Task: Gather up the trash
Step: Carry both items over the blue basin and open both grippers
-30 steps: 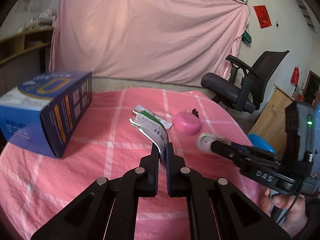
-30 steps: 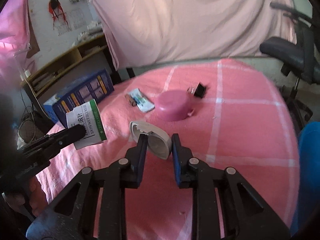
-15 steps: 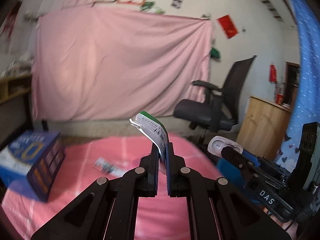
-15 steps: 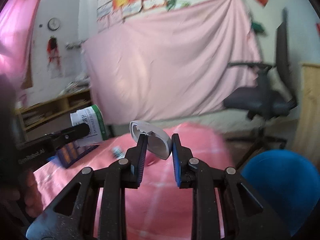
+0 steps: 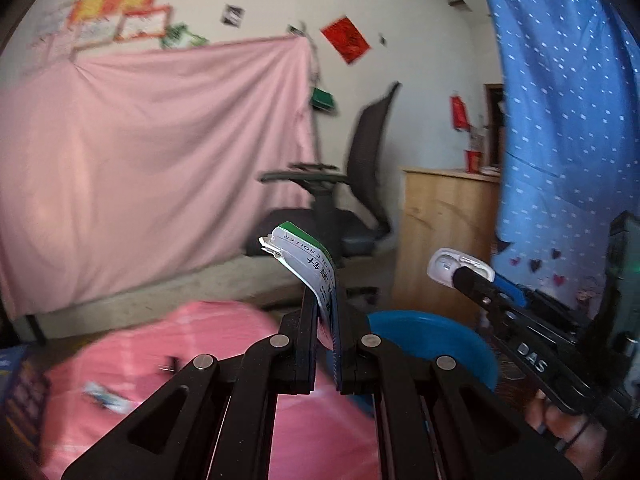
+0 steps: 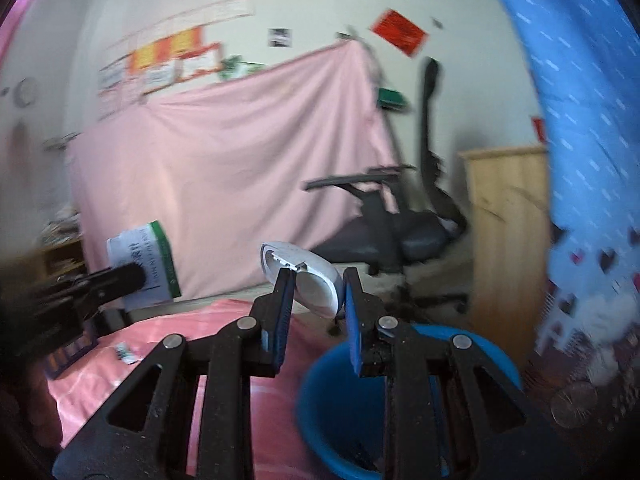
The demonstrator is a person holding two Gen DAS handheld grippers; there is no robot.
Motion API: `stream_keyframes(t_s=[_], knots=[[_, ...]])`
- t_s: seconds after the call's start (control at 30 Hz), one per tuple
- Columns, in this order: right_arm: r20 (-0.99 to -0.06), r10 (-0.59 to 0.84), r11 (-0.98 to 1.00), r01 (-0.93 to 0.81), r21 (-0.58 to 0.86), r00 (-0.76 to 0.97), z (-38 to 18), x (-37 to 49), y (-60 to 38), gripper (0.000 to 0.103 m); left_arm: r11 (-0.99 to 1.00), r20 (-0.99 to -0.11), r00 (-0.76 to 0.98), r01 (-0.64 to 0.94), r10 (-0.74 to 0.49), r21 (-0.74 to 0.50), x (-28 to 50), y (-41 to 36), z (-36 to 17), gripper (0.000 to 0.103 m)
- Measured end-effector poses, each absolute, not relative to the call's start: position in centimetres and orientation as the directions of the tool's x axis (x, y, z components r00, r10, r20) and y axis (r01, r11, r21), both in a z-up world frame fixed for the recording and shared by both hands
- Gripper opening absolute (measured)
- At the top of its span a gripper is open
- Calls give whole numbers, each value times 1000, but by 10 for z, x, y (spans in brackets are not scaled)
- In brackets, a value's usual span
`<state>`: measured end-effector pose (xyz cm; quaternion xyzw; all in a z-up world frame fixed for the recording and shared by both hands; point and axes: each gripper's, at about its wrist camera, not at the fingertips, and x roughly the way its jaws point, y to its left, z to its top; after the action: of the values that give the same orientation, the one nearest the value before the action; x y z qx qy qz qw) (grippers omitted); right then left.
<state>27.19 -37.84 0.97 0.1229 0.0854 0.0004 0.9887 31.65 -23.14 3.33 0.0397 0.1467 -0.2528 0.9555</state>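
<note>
I held both grippers near the blue bin (image 6: 404, 396): left gripper (image 5: 327, 316) clamped on a flattened carton (image 5: 310, 264), right gripper (image 6: 314, 292) gripping a white plastic piece (image 6: 308, 276).

The left claw (image 5: 328, 316) has a flattened carton (image 5: 310, 264) between its fingers, and the worktop (image 5: 160, 344) lies below it to the left. A bucket (image 5: 436, 336) stands low, just behind it to the right. The right claw (image 6: 316, 300), right of the left one, grips a plastic case (image 6: 308, 276); the bucket (image 6: 332, 412) is under its right finger. A chair (image 6: 400, 236) stands behind both, and a cabinet (image 6: 508, 232) stands right of it.
</note>
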Motion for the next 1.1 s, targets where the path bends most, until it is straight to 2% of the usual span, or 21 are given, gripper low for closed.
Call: stream_keyframes(t_s=[0.17,0.4,0.5,0.87,0.93,1.03,1.1], knots=[[-272,-52,934,144,329,961,-6,282,-425,50,828,-383,748,554,-542,-89,336,-272,31,4],[-431,-42,903,219,369,901,-39,300,-459,50,807,-489,665,569,-564,-157,366,-311,3,4],[-468,-37,894,239,380,883,-50,301,-462,50,807,-544,628,564,-557,-175,378,-323,-9,4],[-545,5,889,246,386,838,-66,321,-463,51,831,-643,568,515,-513,-208,400,-324,-33,6],[-549,13,890,240,387,836,-67,322,-462,51,838,-655,560,498,-508,-225,405,-321,-35,9],[-548,21,893,230,386,836,-66,328,-461,52,841,-651,559,480,-513,-250,407,-313,-36,22],[-538,23,896,221,384,843,-65,328,-459,52,843,-642,569,472,-514,-257,405,-308,-35,26]])
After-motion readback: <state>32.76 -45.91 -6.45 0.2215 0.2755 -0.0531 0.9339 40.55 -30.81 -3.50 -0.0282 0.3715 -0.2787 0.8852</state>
